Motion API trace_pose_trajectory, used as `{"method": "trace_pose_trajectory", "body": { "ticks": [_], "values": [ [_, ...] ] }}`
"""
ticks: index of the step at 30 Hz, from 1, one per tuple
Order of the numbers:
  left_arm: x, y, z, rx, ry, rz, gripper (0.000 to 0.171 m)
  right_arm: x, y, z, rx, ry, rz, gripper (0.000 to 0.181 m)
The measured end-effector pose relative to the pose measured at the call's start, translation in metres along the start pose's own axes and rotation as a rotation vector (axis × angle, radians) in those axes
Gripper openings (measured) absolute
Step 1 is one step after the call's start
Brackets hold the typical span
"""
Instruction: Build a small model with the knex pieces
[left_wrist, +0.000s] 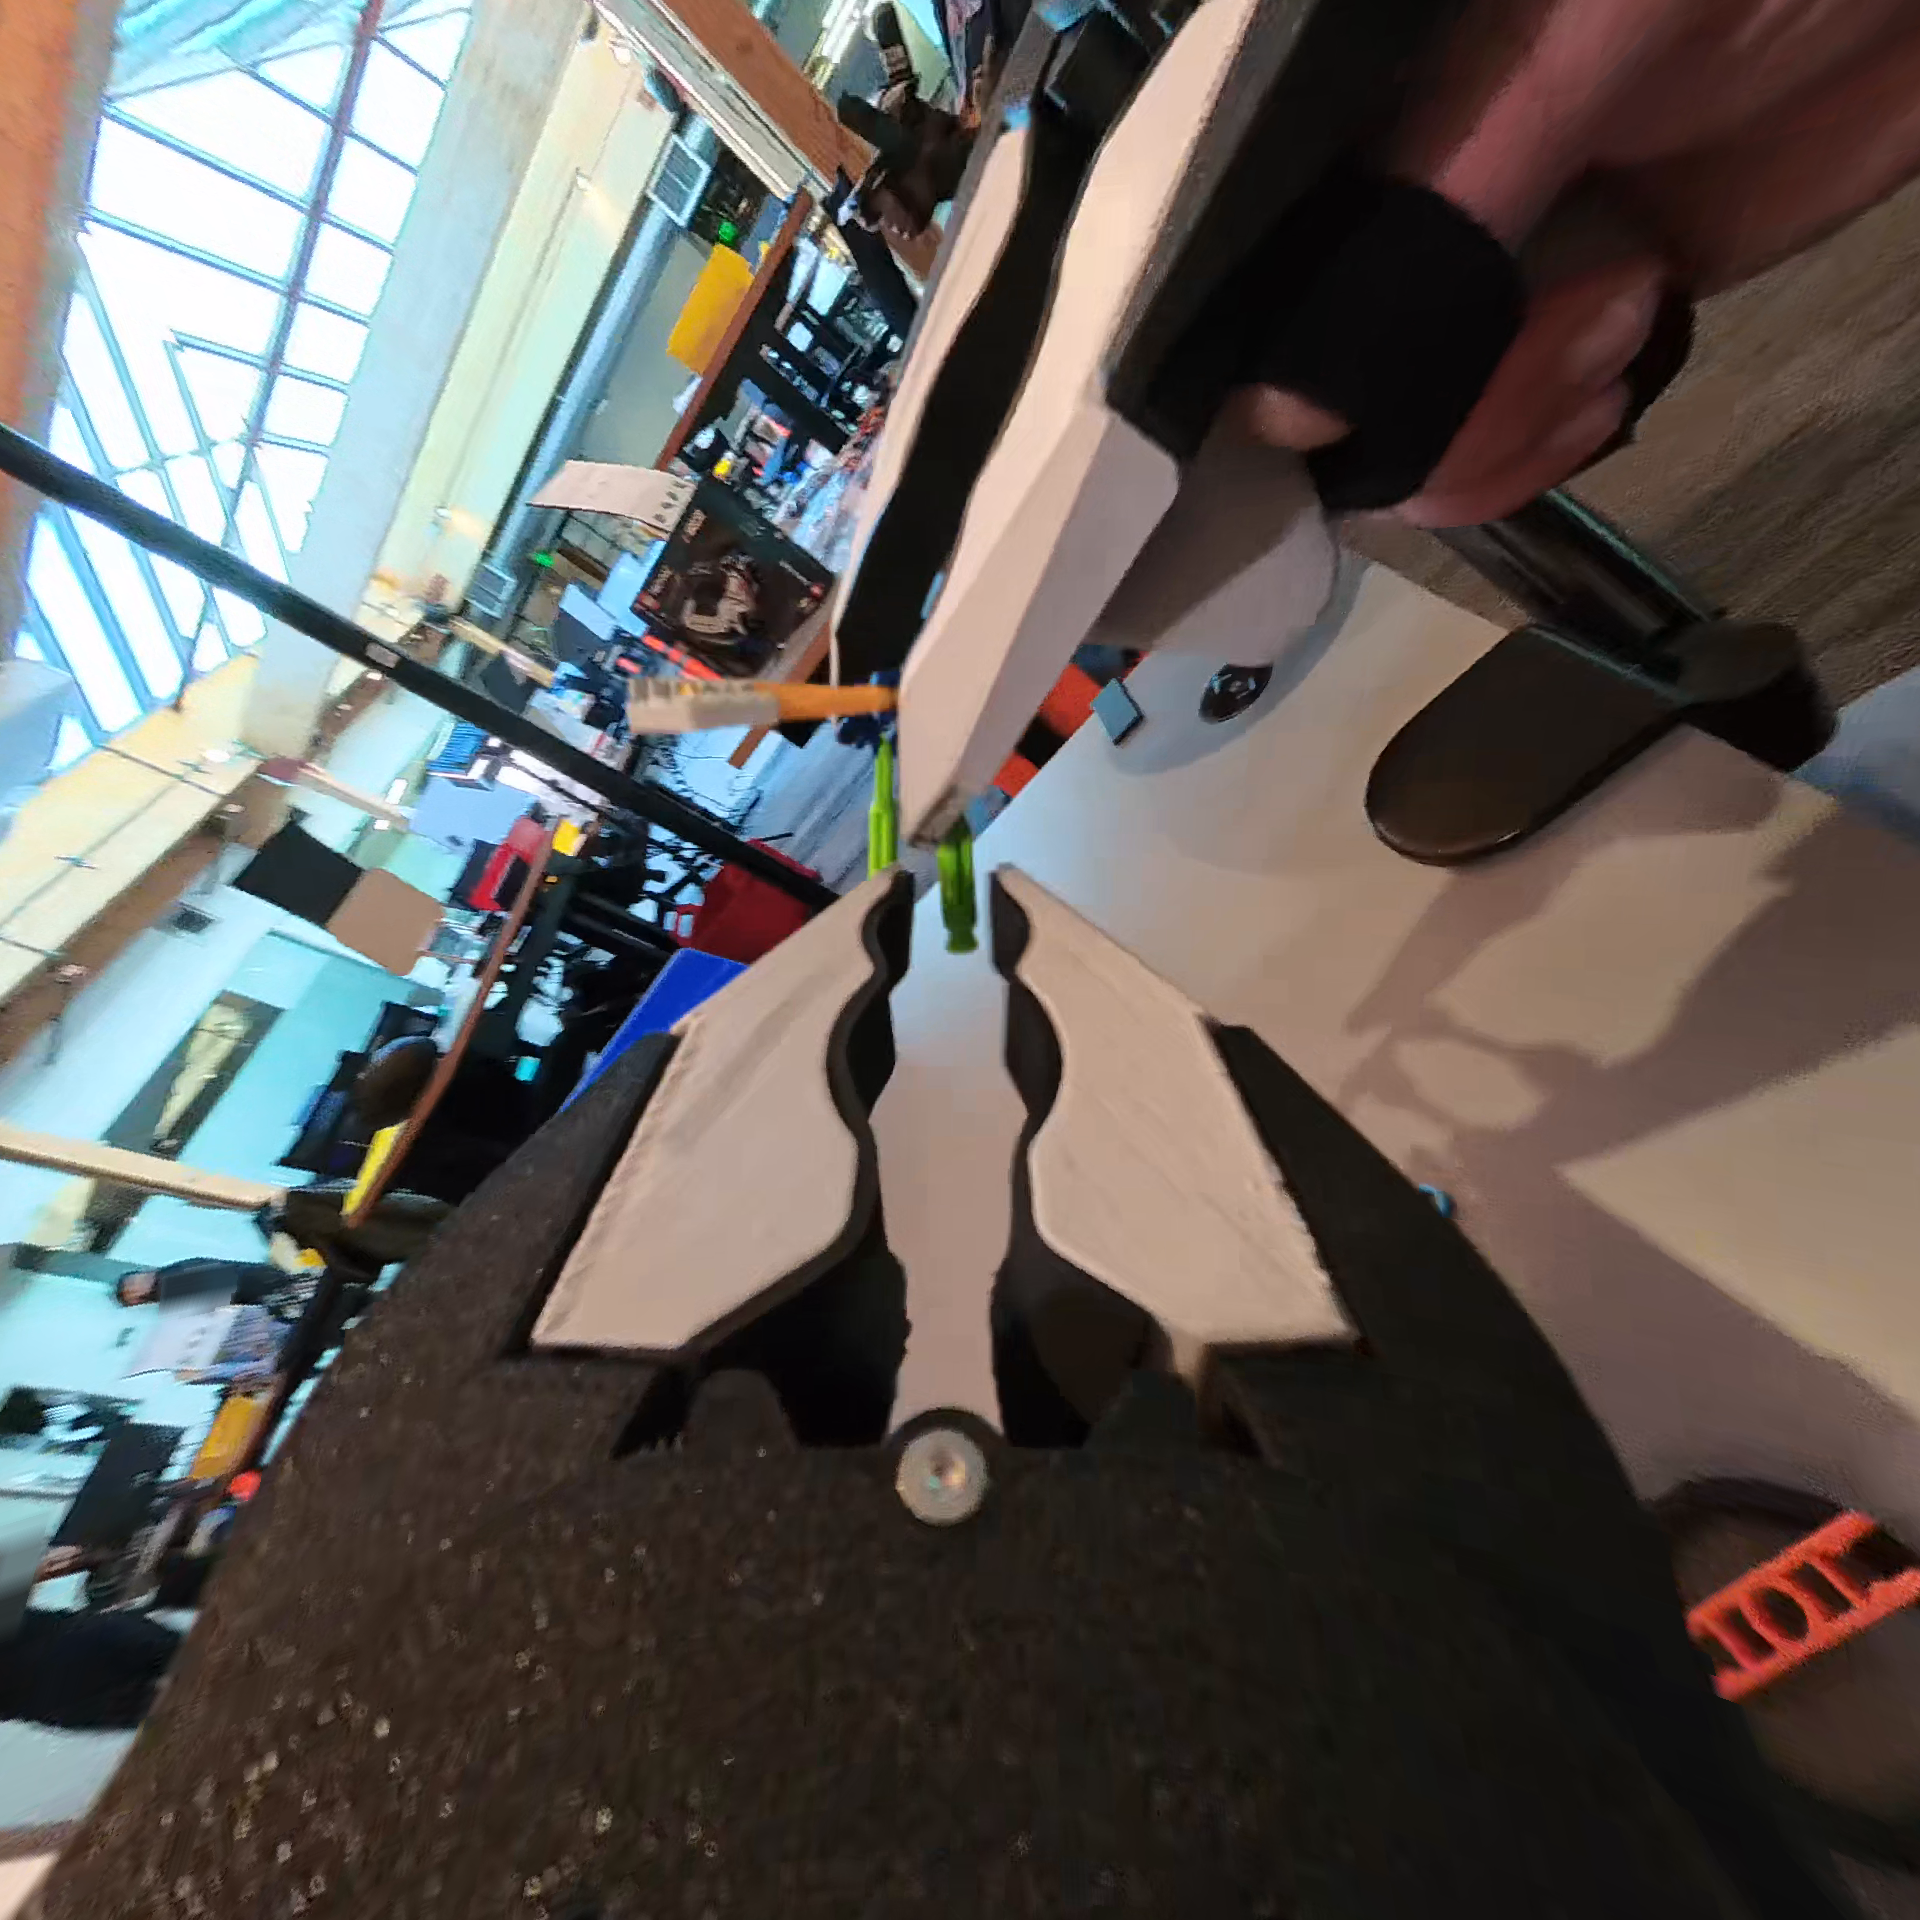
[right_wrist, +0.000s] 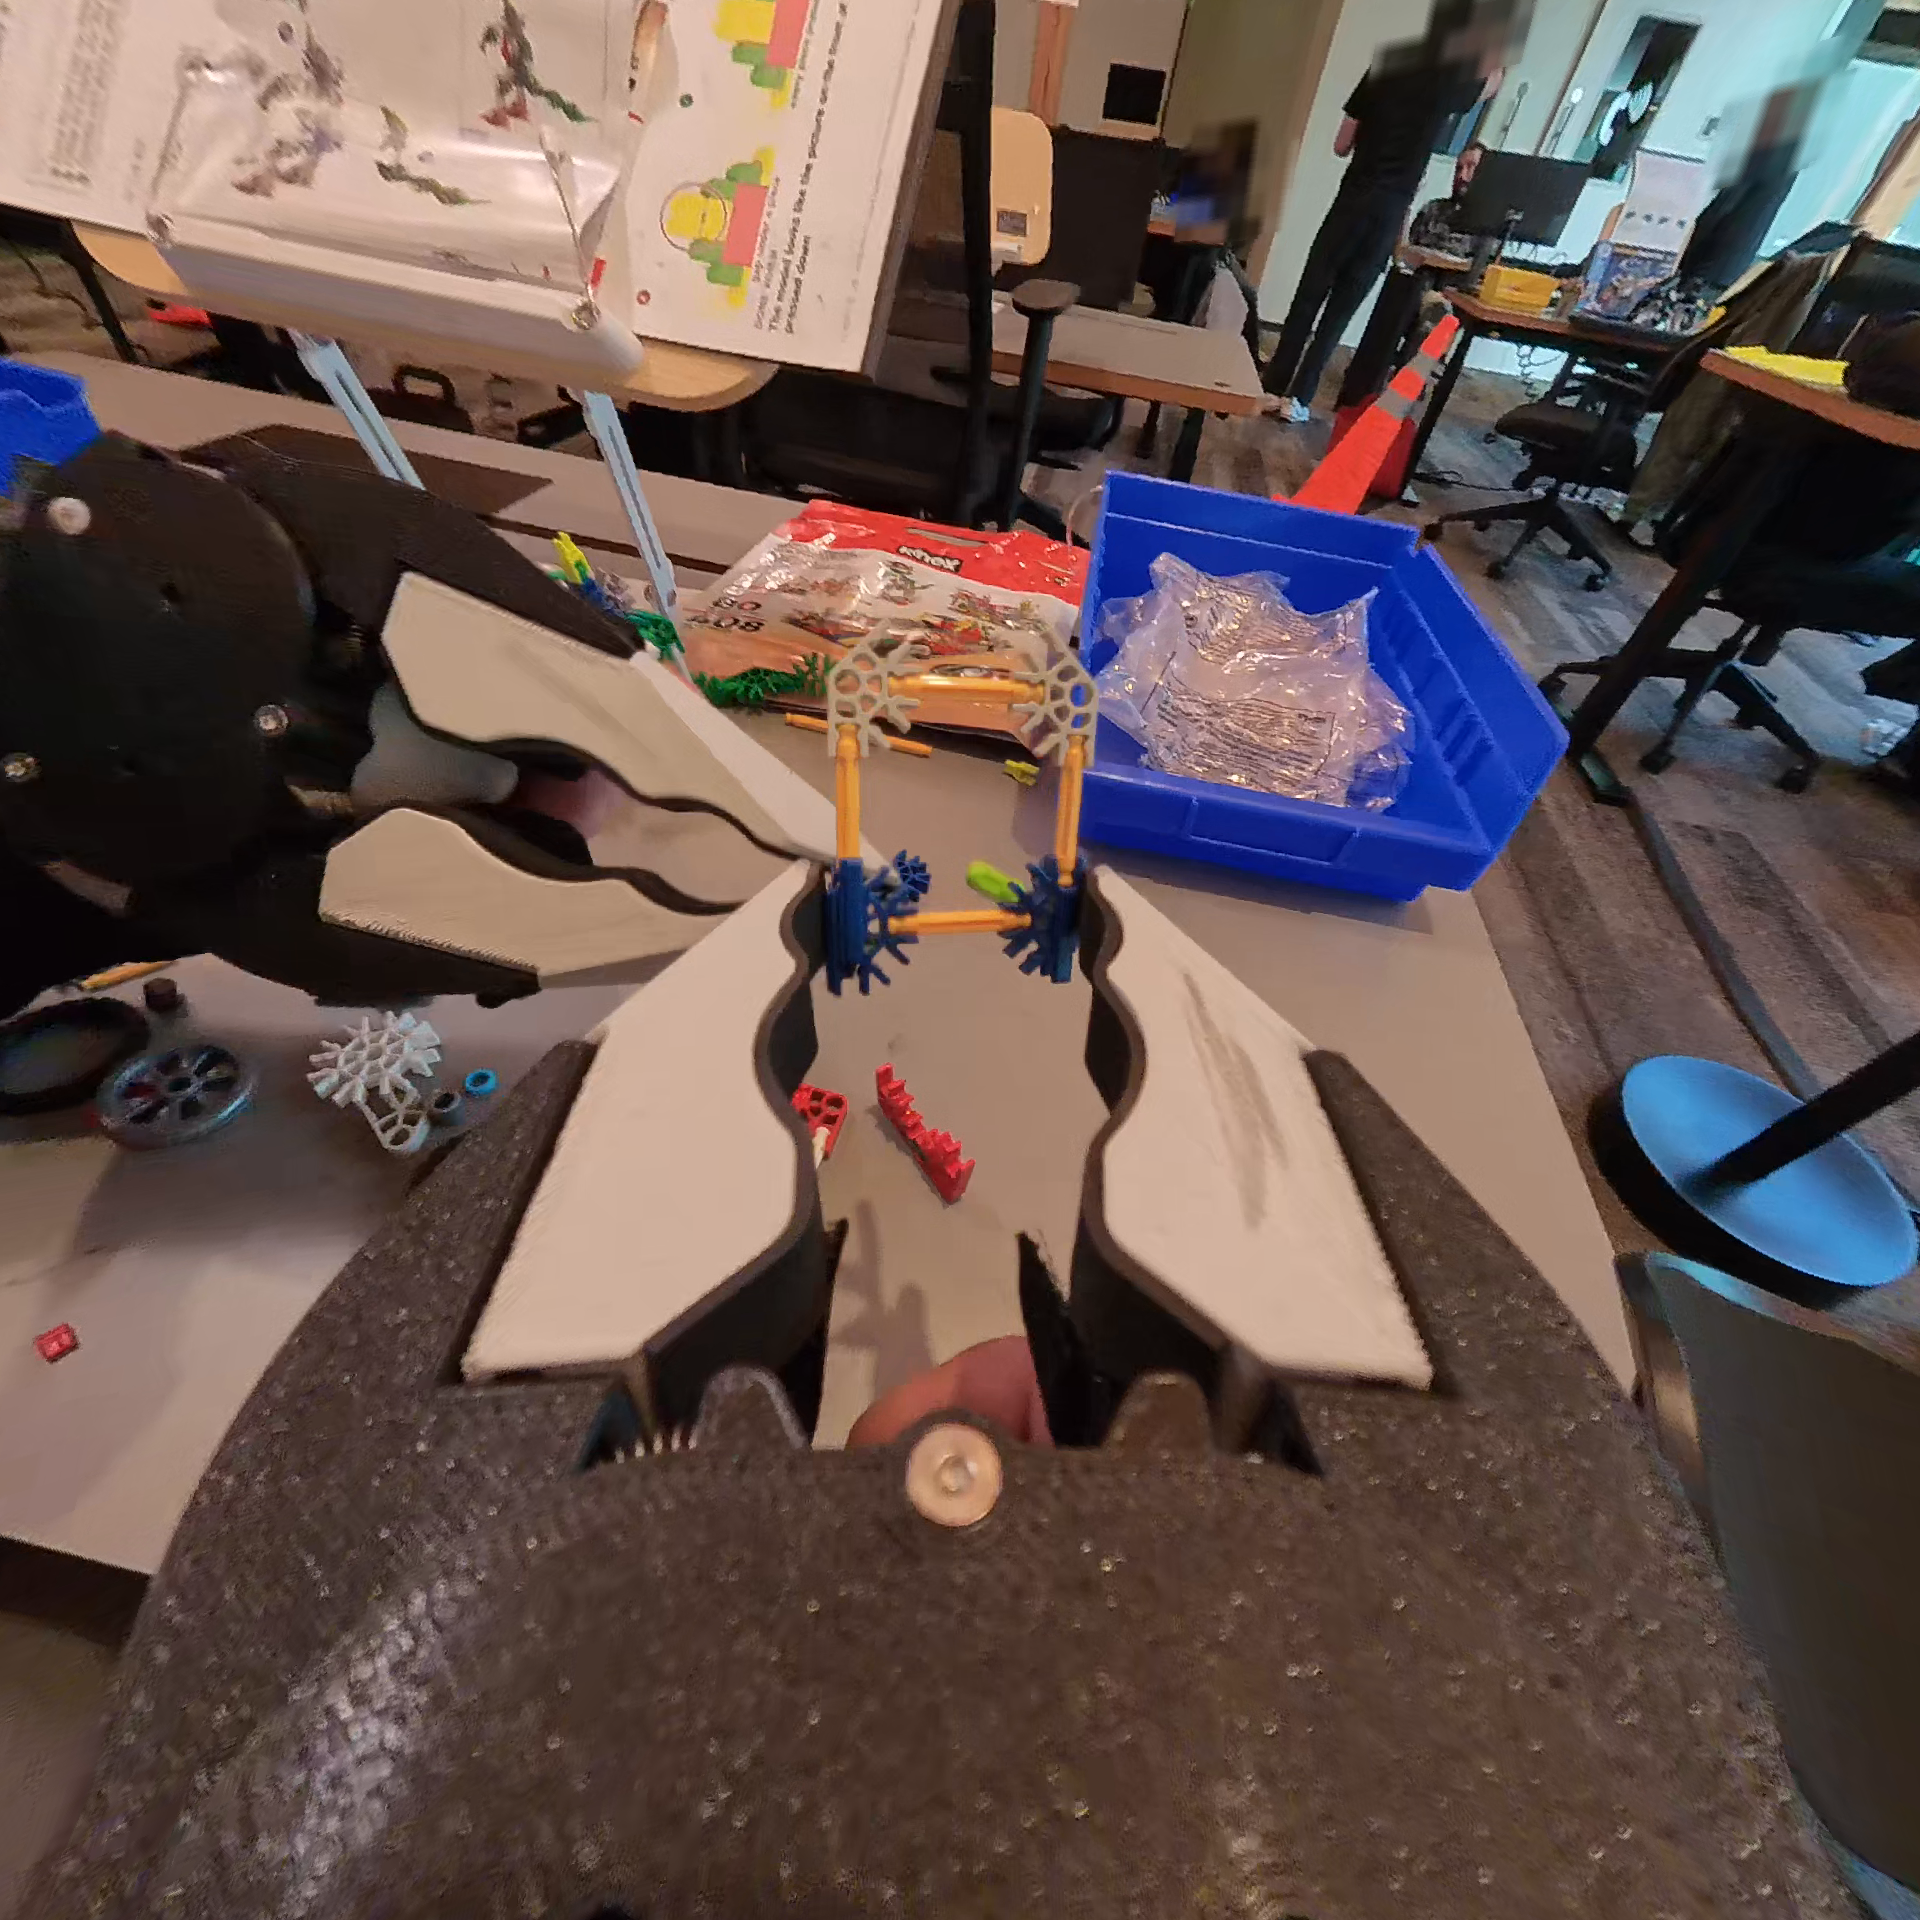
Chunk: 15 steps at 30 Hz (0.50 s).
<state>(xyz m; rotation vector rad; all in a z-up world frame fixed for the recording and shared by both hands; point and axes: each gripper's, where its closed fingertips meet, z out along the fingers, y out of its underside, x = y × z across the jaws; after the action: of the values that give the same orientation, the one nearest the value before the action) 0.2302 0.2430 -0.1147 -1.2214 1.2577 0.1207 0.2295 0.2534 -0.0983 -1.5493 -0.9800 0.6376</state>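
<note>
Rod-and-connector frame (right_wrist: 961, 821) was held upright above the grey table (right_wrist: 1299, 997), its two blue connectors pinched between the right gripper (right_wrist: 951, 914) fingers. At nine o'clock, the left gripper (right_wrist: 748, 862) was nearly closed; any grip on the green rod (left_wrist: 958, 894) could not be told. Squeezing harder might pop the joints apart.

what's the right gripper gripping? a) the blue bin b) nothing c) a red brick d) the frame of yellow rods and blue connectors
d: the right gripper has its fingertips pressed against the two blue connectors of the rod frame, which stands up between them.
</note>
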Motion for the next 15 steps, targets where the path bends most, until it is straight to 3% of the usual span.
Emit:
{"method": "trace_pose_trajectory", "body": {
  "ticks": [3,15],
  "values": [
    [-0.003,0.003,0.000,-0.032,-0.039,0.081,0.002,-0.001,-0.001,0.000,-0.004,0.009,-0.019,0.048],
    [-0.006,0.011,-0.004,-0.008,-0.007,0.053,0.003,-0.011,-0.002,-0.008,-0.018,-0.091,0.015,0.046]
  ]
}}
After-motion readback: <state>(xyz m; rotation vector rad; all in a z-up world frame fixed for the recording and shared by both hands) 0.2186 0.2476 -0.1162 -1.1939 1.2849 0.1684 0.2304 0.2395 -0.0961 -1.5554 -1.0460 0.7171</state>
